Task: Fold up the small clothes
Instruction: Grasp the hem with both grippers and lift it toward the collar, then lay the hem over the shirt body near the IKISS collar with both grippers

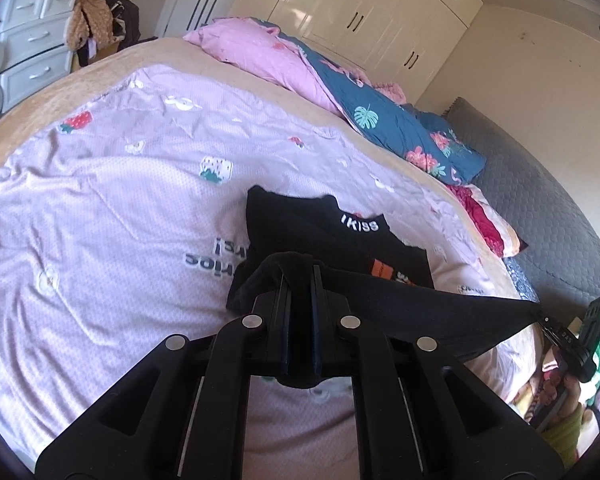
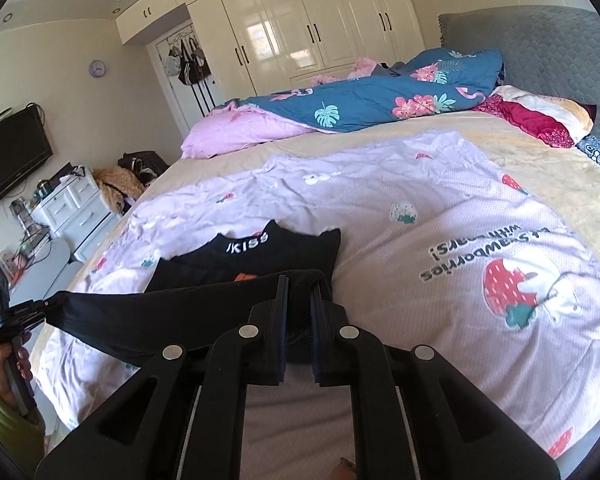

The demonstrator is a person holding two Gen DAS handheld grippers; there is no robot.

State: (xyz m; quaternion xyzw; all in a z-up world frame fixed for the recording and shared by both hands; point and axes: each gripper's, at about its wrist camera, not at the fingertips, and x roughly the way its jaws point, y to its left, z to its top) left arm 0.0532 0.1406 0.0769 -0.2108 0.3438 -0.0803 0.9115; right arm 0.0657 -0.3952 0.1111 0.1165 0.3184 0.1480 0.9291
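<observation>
Both tongs, left tongs (image 1: pixel 300 276) and right tongs (image 2: pixel 300 292), are clamped on the near hem of the black top (image 1: pixel 340 236), stretched taut between them; its collar lies ahead on the bed (image 1: pixel 28 132).

Your bed (image 2: pixel 520 148) carries a tan blanket across its top. Spread flat over it lies a lilac sheet (image 2: pixel 380 216) printed with strawberries and upside-down lettering, lightly wrinkled. On that sheet, lower centre of both views, rests a black garment (image 1: pixel 300 232) with white collar lettering. Toward the upper frame, a bunched pink-and-teal floral duvet (image 2: pixel 360 100) lies along the far side. A red-and-cream pillow (image 2: pixel 540 120) sits against the grey headboard (image 2: pixel 540 48).
</observation>
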